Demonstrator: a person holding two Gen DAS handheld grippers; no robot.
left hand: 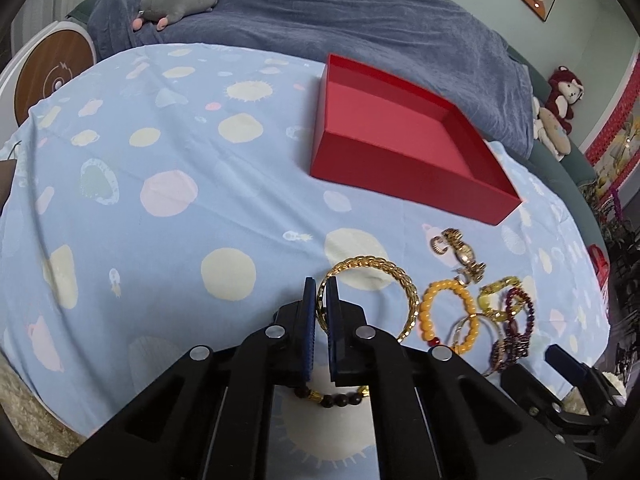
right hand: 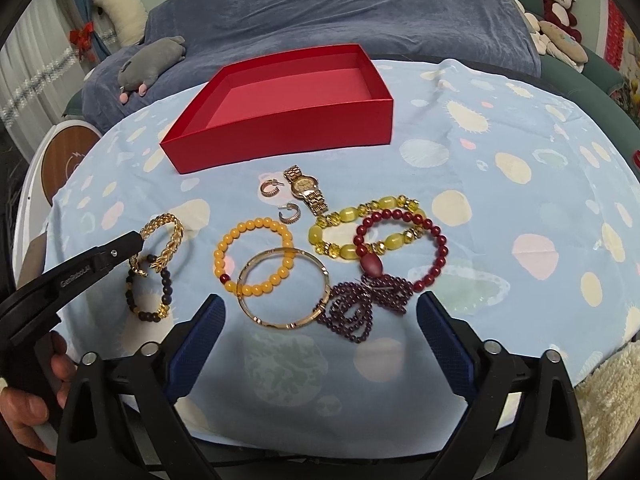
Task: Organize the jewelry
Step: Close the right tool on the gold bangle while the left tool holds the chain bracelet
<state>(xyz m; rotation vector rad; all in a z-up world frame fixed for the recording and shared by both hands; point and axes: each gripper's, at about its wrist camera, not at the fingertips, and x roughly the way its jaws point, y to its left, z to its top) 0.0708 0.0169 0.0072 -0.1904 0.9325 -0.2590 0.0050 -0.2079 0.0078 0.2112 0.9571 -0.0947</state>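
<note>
My left gripper (left hand: pixel 321 292) is shut on a gold chain bracelet (left hand: pixel 384 270), held upright just above the cloth; it also shows in the right wrist view (right hand: pixel 170 236). A dark bead bracelet (right hand: pixel 150 294) lies under it. An open red box (left hand: pixel 404 136) sits empty behind. My right gripper (right hand: pixel 320 308) is open and empty, low over the near edge, in front of a thin gold bangle (right hand: pixel 284 286), an orange bead bracelet (right hand: pixel 254 256), a purple bead strand (right hand: pixel 362 304), a red bead bracelet (right hand: pixel 404 248), a yellow stone bracelet (right hand: pixel 362 226), a gold watch (right hand: pixel 306 194) and two hoop earrings (right hand: pixel 269 189).
The jewelry lies on a table under a light blue spotted cloth (right hand: pixel 500 184). A blue-covered sofa (right hand: pixel 340 4) with a grey plush toy (right hand: pixel 154 62) stands behind it. A round white side table (left hand: pixel 48 76) stands at the left.
</note>
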